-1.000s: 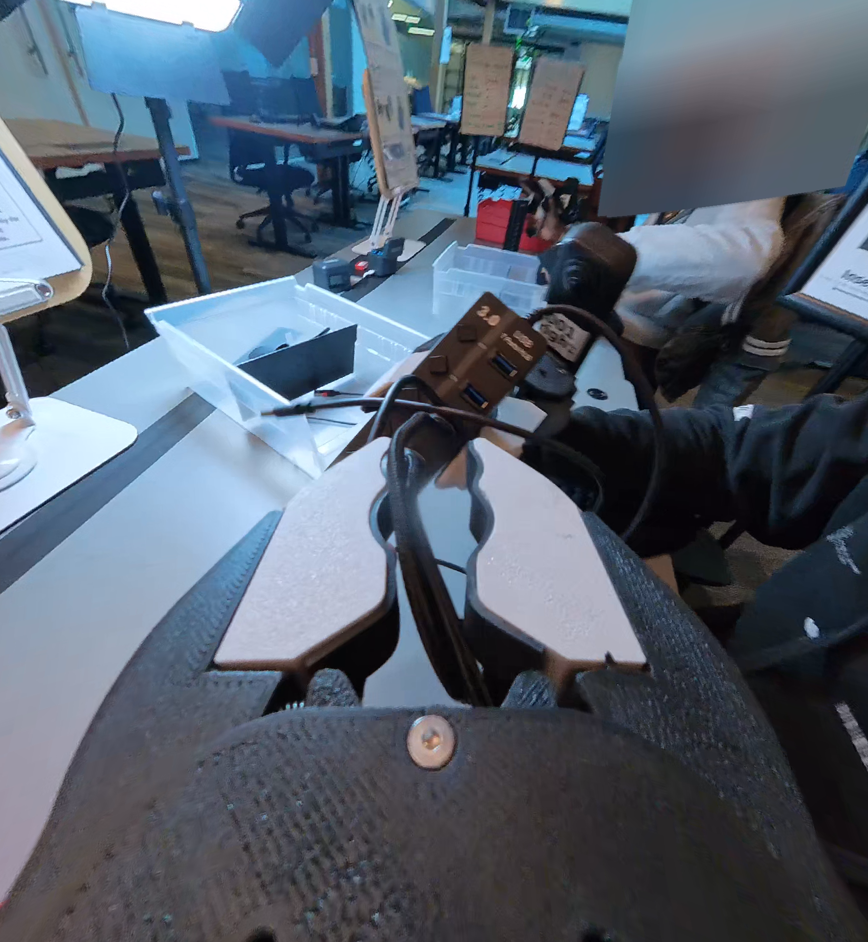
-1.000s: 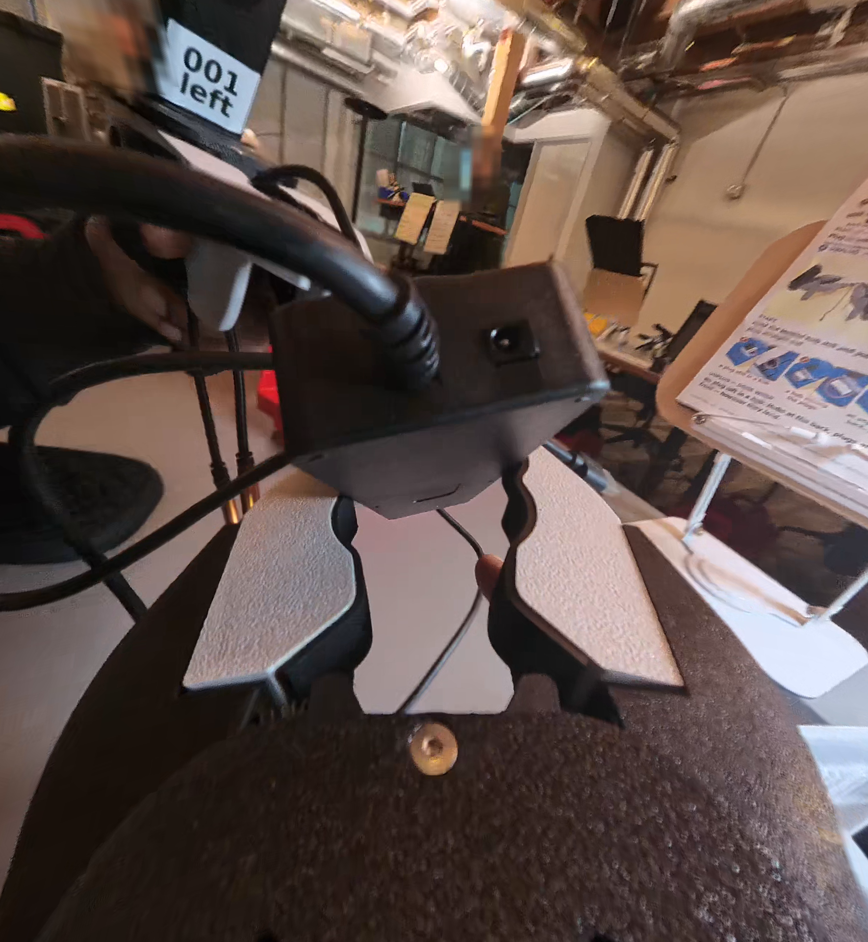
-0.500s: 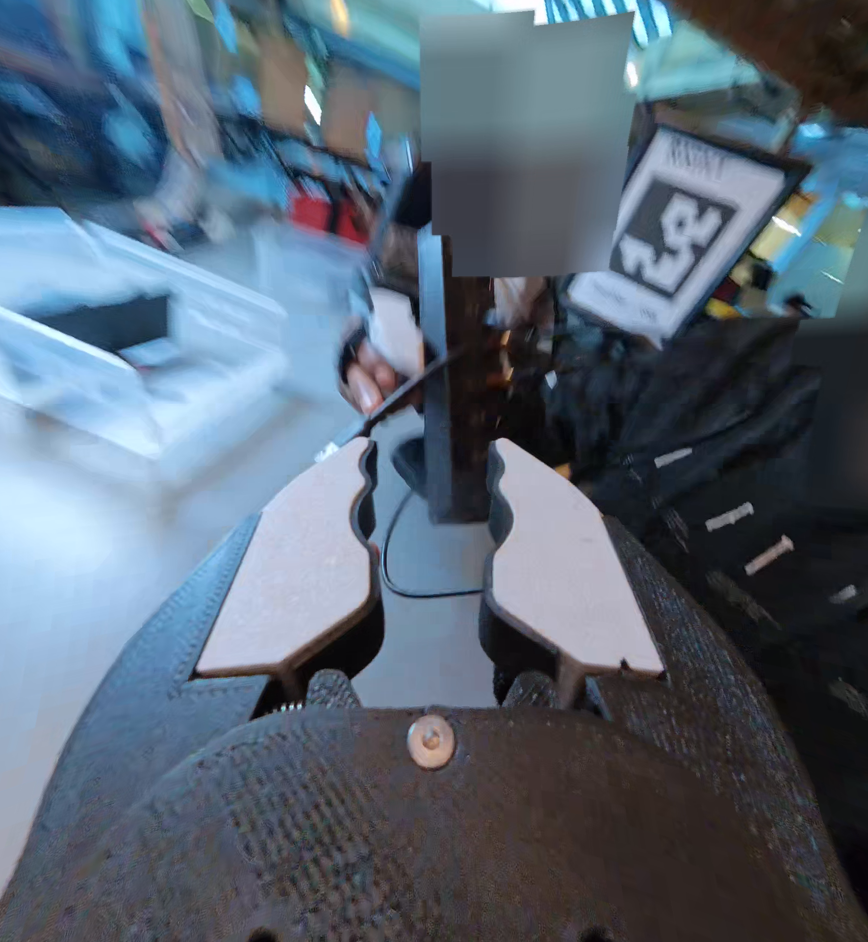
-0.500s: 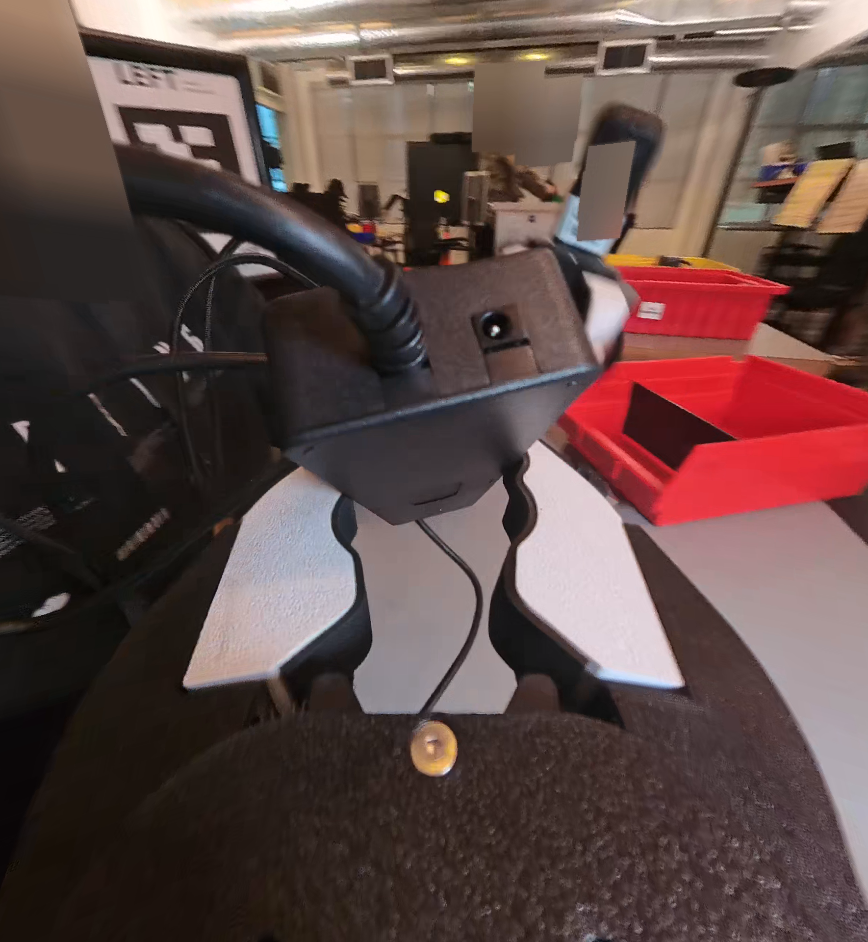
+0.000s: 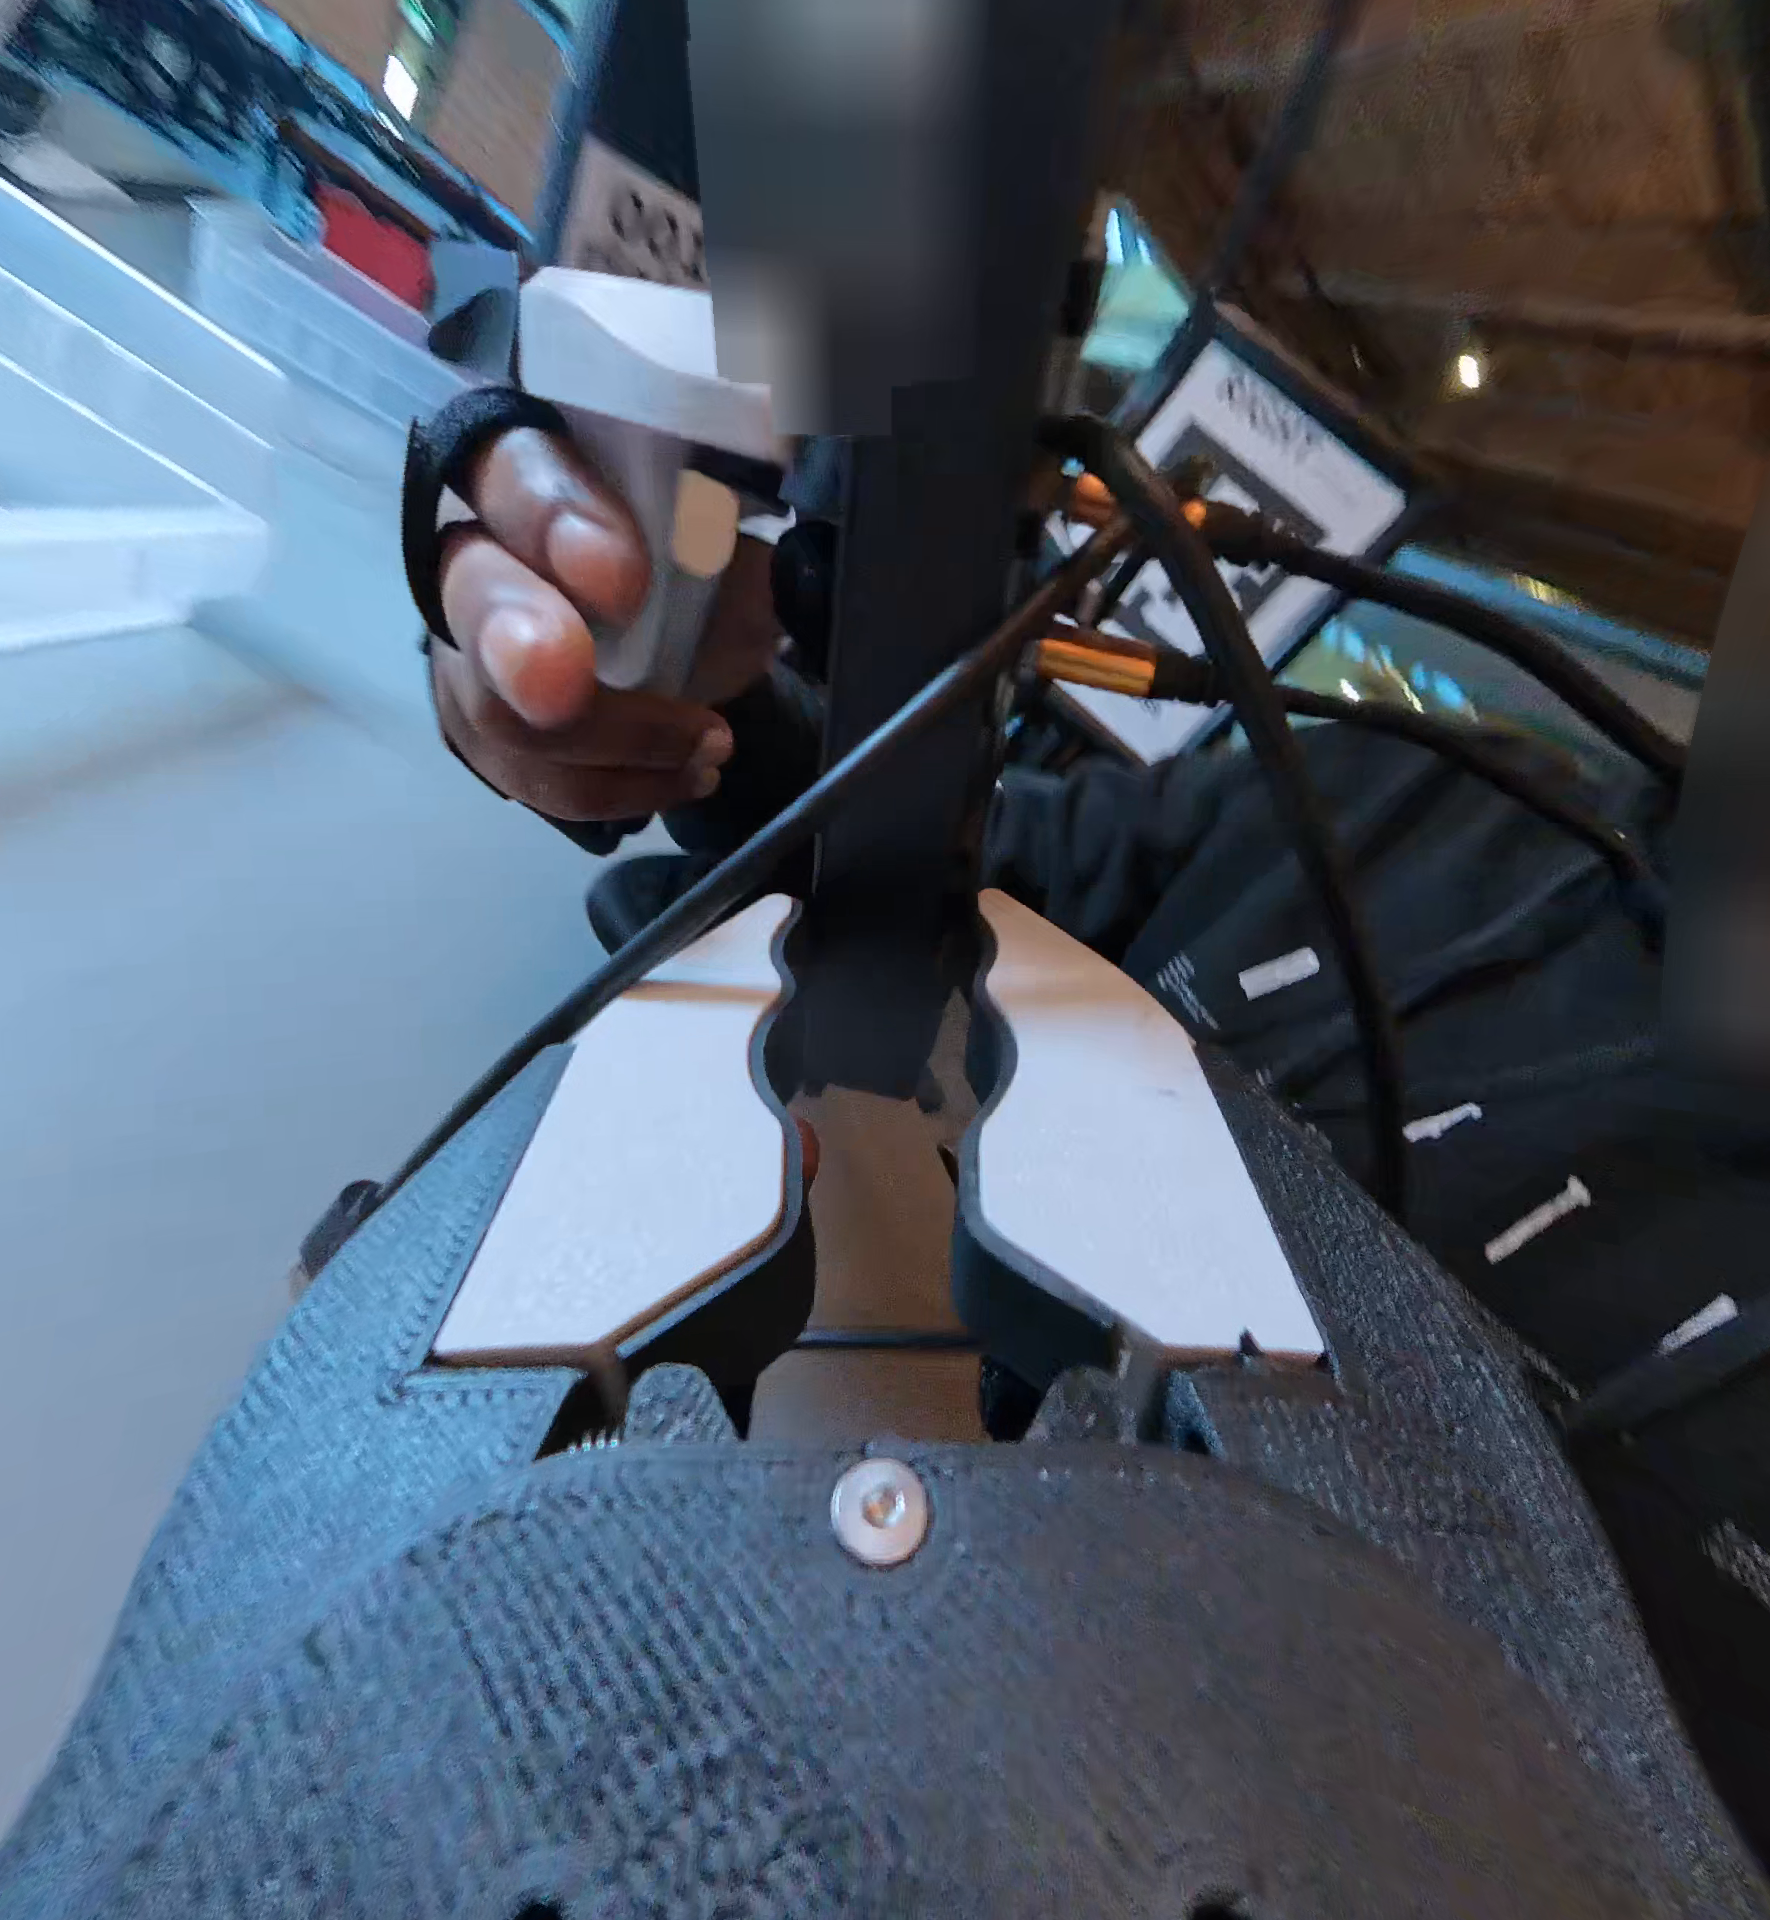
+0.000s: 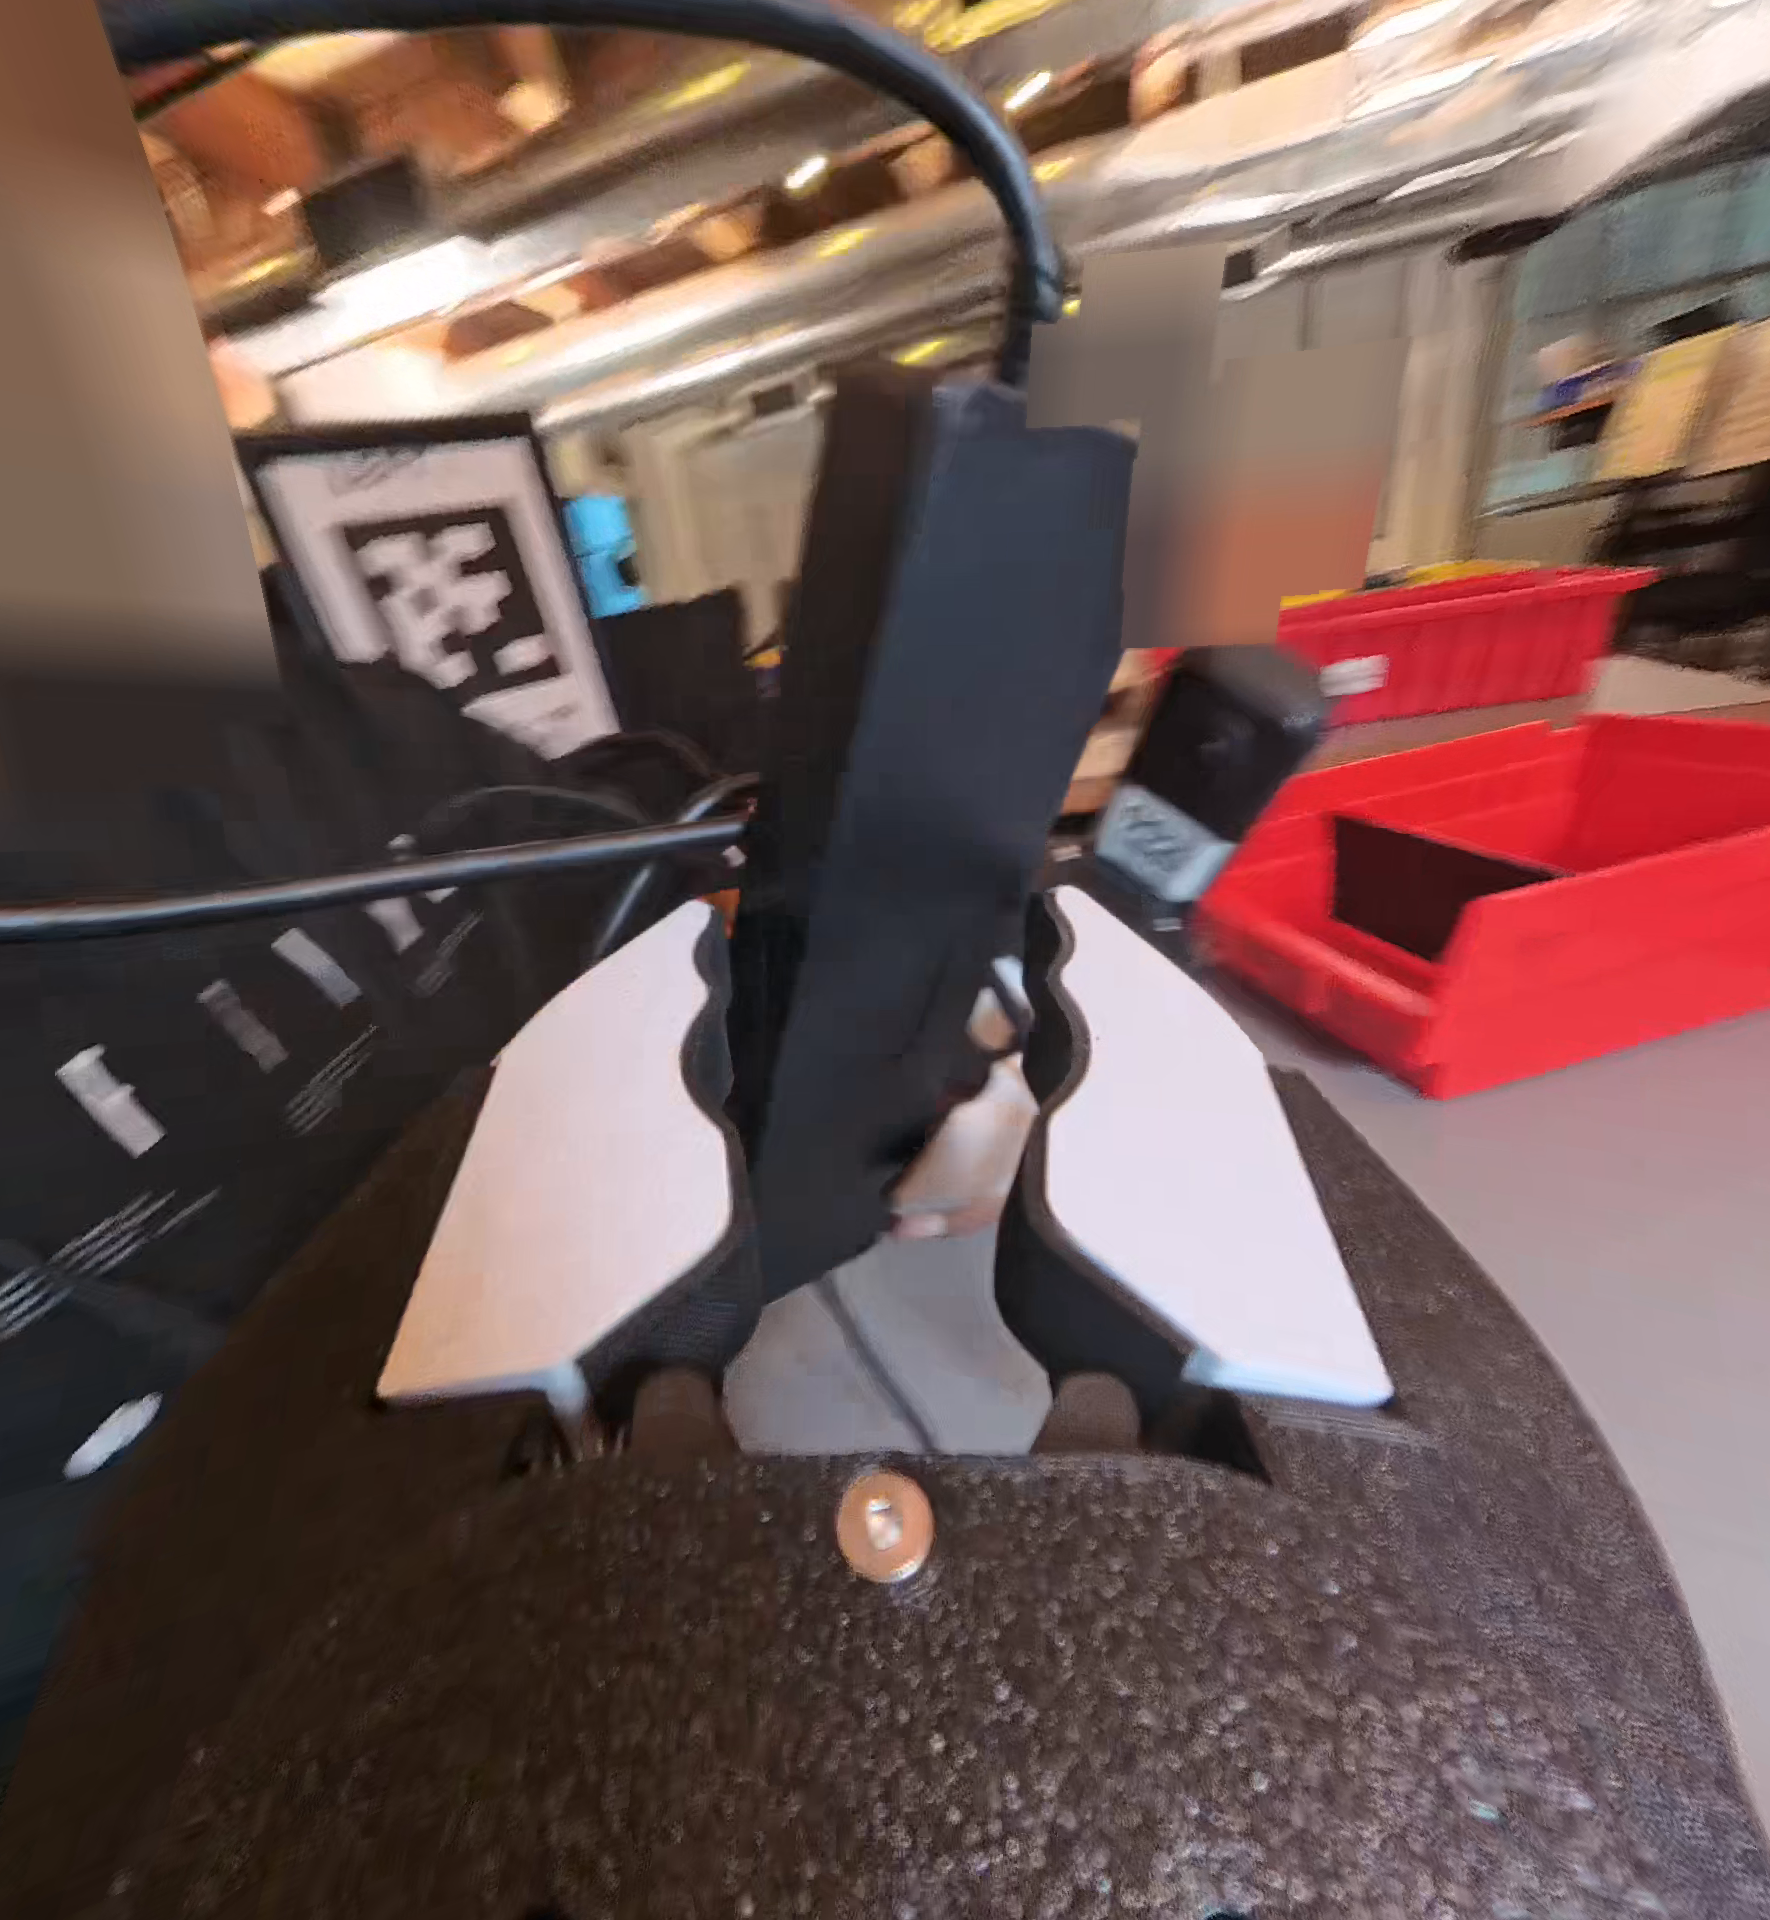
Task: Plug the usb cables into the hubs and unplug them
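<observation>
left gripper (image 5: 881,1023): jaws drawn in narrow around the lower end of the black hub (image 5: 907,644); whether the pads actually touch it, can't tell — dark, smeared.
right gripper (image 6: 886,1049): jaws partway closed, clamped on the same hub (image 6: 922,790), which stands tilted between the white pads (image 6: 590,1153).
hub position: up in the air over the grey table (image 6: 1587,1195), long axis roughly upright, seen edge-on from both wrist cams.
hub lead: thick black cable (image 6: 964,135) leaves the top end and arcs away to the left.
thin cable (image 5: 756,847): runs diagonally across the left gripper's left pad; in the right view a thin cable (image 6: 341,883) crosses level at the hub's side.
hand (image 5: 559,634): fingers wrapped round a white grip, just behind and left of the hub.
background: red bin (image 6: 1546,894) with a black divider, on the table to the right; white trays (image 5: 81,457) on the left, blurred.
</observation>
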Demonstrator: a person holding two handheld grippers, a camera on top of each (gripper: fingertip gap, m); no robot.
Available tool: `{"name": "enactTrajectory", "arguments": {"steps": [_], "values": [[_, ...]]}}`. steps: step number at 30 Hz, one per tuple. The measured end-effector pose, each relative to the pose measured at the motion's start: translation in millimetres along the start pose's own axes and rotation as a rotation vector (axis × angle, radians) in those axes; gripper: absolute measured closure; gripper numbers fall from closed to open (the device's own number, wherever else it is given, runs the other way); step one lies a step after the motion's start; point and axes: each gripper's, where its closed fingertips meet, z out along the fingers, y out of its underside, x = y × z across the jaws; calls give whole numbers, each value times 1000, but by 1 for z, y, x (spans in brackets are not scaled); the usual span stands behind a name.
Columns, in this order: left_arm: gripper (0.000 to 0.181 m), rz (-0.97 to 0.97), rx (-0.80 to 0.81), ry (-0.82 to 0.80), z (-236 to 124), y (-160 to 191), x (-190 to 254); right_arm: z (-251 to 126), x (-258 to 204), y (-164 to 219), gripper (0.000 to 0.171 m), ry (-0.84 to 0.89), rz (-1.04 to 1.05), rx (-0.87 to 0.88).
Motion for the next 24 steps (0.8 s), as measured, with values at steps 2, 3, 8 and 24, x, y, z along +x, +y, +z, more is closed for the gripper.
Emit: {"name": "enactTrajectory", "arguments": {"steps": [2,3,8,24], "values": [[155,-46,93,-36,-8,-13,-8,-12,31,-10,116,193,25,34],[155,-73,150,-62,-13,-19,-14,-18,46,-11,116,286,43,27],[158,-77,324,-173,-42,-40,-33,-53,92,-15,115,662,23,13],[158,253,462,-553,-88,-72,-40,-27,79,26,127,654,-91,-321]]}}
